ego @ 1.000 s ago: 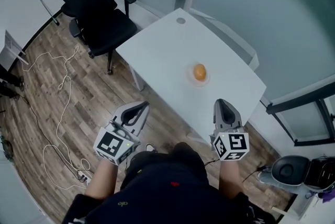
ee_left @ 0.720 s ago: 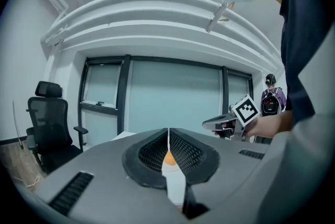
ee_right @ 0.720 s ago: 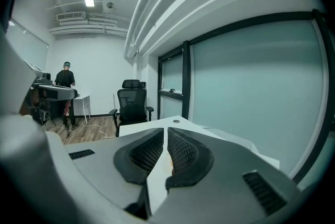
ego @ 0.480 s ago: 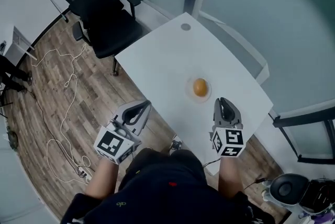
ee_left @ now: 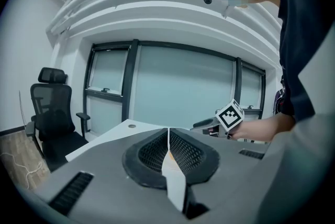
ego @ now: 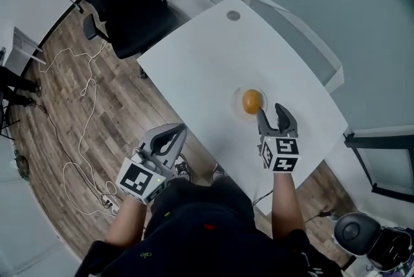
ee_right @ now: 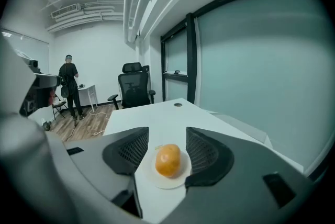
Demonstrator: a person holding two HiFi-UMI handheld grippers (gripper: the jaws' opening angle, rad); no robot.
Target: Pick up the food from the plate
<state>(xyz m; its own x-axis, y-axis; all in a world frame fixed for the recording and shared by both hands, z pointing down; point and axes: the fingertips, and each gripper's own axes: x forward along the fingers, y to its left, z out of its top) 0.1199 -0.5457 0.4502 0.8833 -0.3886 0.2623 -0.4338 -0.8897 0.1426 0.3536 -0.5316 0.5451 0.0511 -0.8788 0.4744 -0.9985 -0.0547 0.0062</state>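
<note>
An orange, rounded piece of food (ego: 251, 101) lies on a small white plate (ego: 240, 112) near the white table's right front edge. My right gripper (ego: 272, 114) is open just short of the plate, its fingertips beside the food without touching it. Its jaws have just been opening and nothing is between the pads. In the right gripper view the food (ee_right: 168, 160) and plate (ee_right: 157, 182) sit straight ahead between the two open jaws. My left gripper (ego: 169, 134) is shut and empty, held off the table's front left edge. In its own view the left gripper (ee_left: 168, 142) shows its pads pressed together.
The white table (ego: 207, 49) has a cable hole (ego: 233, 15) at its far end and a glass wall behind it. A black office chair (ego: 119, 4) stands at the far left. Cables (ego: 71, 120) trail over the wooden floor. A person (ee_right: 69, 88) stands far off.
My right gripper moved forward up to the plate and went from shut to open. The left gripper keeps its place in the picture, and the table has come nearer.
</note>
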